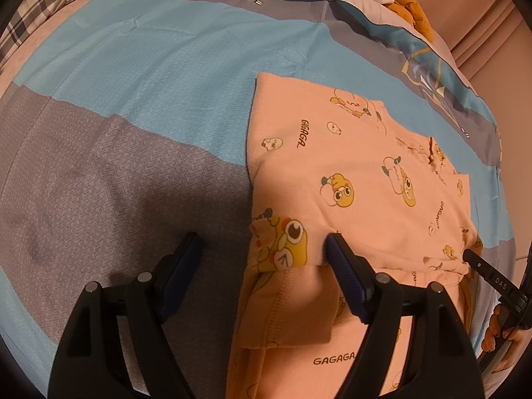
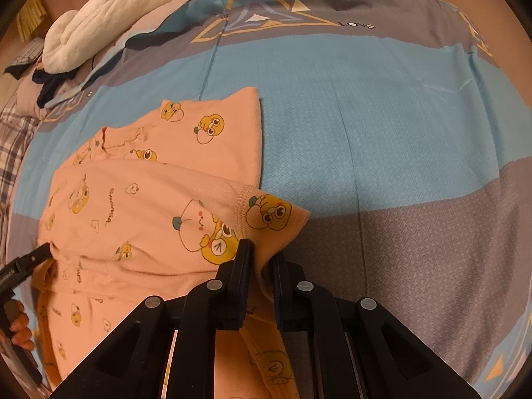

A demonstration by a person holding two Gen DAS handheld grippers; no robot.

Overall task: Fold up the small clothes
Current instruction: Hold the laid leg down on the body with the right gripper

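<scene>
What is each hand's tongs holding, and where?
Right tongs pinch the pink top at its sleeve cuff. Left tongs are open, straddling the other cuff, holding nothing.

One pink garment (image 1: 349, 179) lies on one bedcover (image 1: 149, 99). Two grippers are at the garment's near edge: the left (image 1: 266, 246) and the right (image 2: 262, 256). Beyond the garment, at the bedcover's far edge, lie one white blanket (image 2: 109, 16) and one orange plush (image 1: 412, 10).
</scene>
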